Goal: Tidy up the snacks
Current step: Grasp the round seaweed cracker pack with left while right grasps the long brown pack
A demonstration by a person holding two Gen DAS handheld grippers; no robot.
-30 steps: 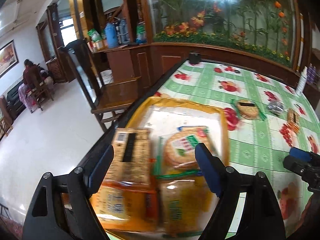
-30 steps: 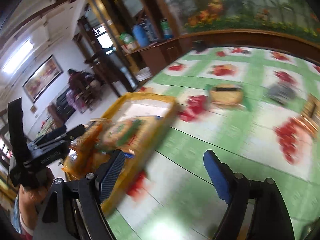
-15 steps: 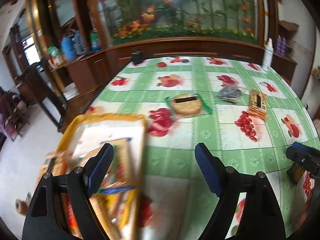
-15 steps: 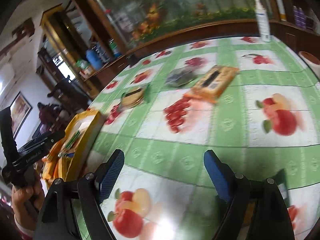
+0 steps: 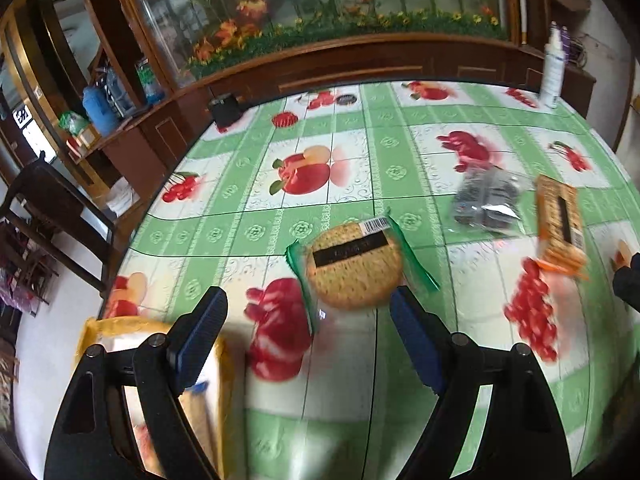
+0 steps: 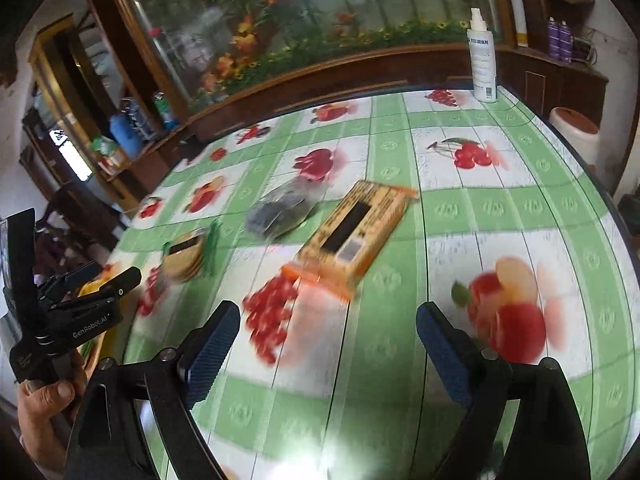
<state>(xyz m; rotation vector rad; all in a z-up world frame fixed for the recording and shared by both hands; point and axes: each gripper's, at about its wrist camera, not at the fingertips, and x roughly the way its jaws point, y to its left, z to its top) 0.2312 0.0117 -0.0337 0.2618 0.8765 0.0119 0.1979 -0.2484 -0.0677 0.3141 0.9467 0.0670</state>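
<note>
Your left gripper is spread wide with nothing between its pads, hovering over the table. Just ahead of it lies the round cracker pack, flat, label side up, in a clear wrapper with green edges. The yellow tray sits at the table's near left corner, partly behind your left finger; its contents are too blurred to name.

Your right gripper is also wide and empty, above the tablecloth. Ahead of it the orange pack lies flat, tilted diagonally. The dark packet lies just left of it, and the cracker pack sits further left. A white spray bottle stands upright at the far edge. Motion blur softens the nearer items.
</note>
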